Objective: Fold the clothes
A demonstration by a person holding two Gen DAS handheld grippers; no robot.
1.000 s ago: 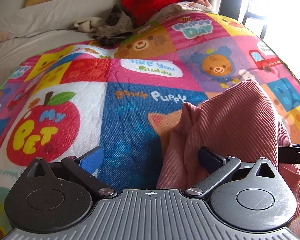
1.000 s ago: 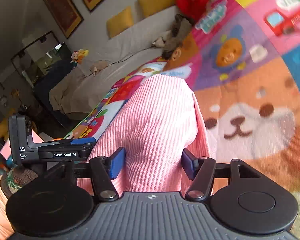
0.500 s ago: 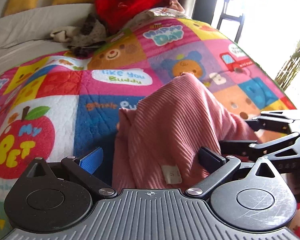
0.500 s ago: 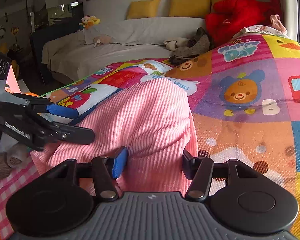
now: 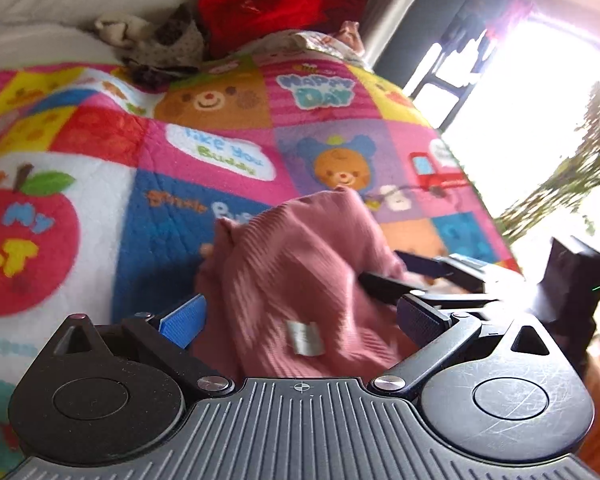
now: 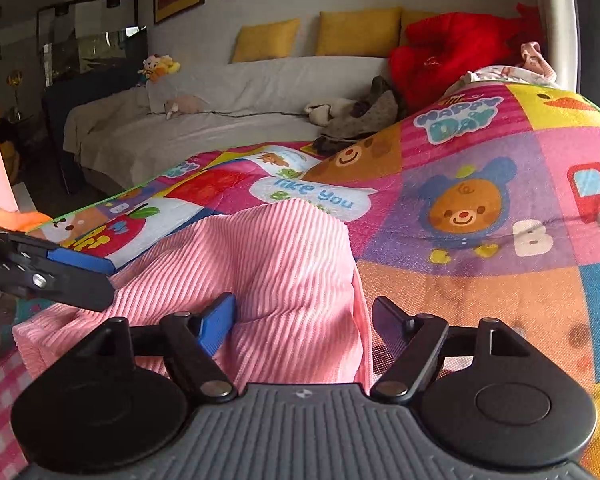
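Observation:
A pink ribbed garment (image 5: 300, 264) lies bunched on the colourful patchwork quilt (image 5: 220, 152). It also shows in the right wrist view (image 6: 268, 272). My left gripper (image 5: 300, 316) is open, and its fingers stand either side of the garment's near edge, where a white label (image 5: 305, 334) shows. My right gripper (image 6: 304, 320) is open around the garment's near end. The right gripper's fingers (image 5: 424, 268) reach in from the right in the left wrist view. The left gripper's fingers (image 6: 60, 268) reach in from the left in the right wrist view.
A grey-covered sofa (image 6: 204, 120) with yellow cushions (image 6: 356, 32) stands behind the quilt. A red garment (image 6: 452, 52) and a heap of grey clothes (image 6: 360, 116) lie at the quilt's far edge. A bright window (image 5: 540, 100) is at the right.
Both grippers have swung round and moved lower over the garment. The garment has sunk from a raised hump towards the quilt. The view is blurred by motion.

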